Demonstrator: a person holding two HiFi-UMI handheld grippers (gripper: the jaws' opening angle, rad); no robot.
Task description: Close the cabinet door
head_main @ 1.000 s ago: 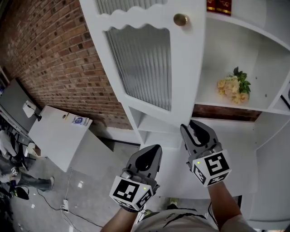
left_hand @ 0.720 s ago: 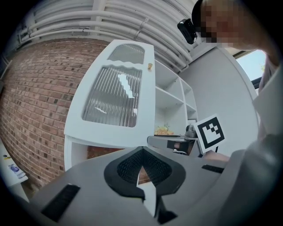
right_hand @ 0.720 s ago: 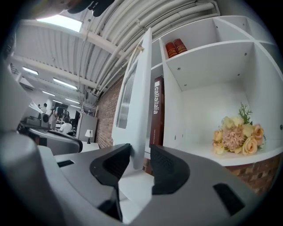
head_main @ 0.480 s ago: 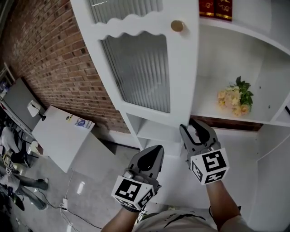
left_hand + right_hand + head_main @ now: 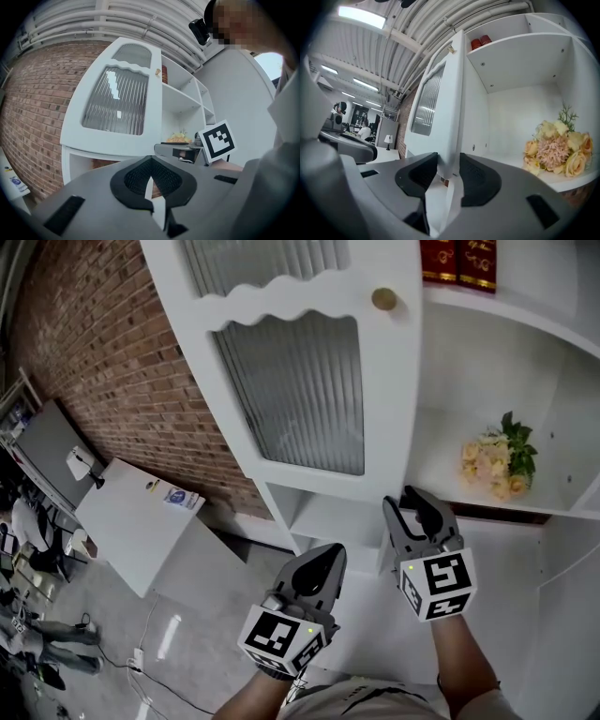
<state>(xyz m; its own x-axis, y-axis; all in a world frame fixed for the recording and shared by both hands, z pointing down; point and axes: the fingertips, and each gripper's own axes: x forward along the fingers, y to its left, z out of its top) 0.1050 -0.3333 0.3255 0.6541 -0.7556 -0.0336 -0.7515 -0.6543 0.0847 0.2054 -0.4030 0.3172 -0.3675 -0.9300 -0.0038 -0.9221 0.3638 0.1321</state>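
My right claw (image 5: 413,514) has just been opening, jaws apart astride the lower corner of the cabinet door (image 5: 291,381). My left claw (image 5: 325,561) is pinched together. I judge the closing still undone.

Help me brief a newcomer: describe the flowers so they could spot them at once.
Find the white cabinet beside the brick wall, its ribbed-glass door standing open. In the open compartment, on the shelf below the red books, lies the bouquet. It is the only thing on that shelf: pale yellow and peach blooms with green leaves.
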